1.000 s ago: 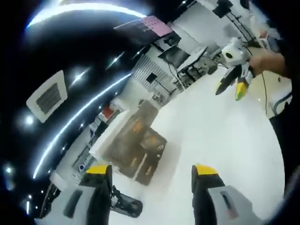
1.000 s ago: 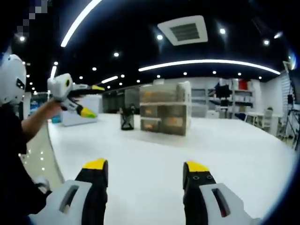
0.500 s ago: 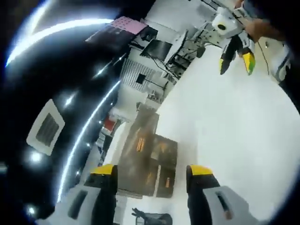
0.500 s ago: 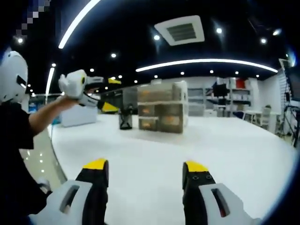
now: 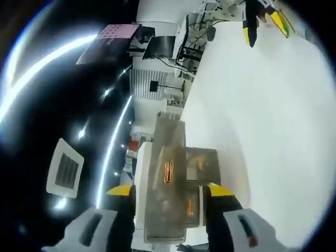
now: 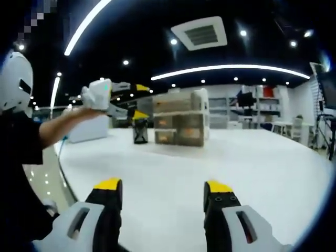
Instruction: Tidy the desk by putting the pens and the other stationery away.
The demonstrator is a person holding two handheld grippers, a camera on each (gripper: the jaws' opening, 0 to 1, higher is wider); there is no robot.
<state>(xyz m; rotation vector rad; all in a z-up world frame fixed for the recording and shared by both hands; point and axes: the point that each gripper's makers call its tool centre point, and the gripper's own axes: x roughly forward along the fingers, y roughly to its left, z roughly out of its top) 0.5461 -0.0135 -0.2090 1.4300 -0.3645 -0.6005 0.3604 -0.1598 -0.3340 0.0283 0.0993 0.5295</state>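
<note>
Where the white tabletop (image 6: 173,173) runs back toward its far edge, a translucent drawer unit (image 6: 181,123) stands with orange-brown contents showing dimly through its fronts, and a dark mesh pen holder (image 6: 140,131) stands just beside it on the left. In the right gripper view, the left gripper (image 6: 137,101) is held out above the tabletop in front of the pen holder by a person's arm (image 6: 65,123); its yellow-tipped jaws stand apart with nothing between them. The right gripper (image 6: 164,185) hangs low over the near part of the tabletop, well apart from the drawer unit, its jaws wide and bare. In the left gripper view, which is rolled far over, the same drawer unit (image 5: 176,184) sits close, between the spread jaws of that gripper (image 5: 169,190). The right gripper's yellow tips (image 5: 262,21) show at the top. No pens can be made out.
</note>
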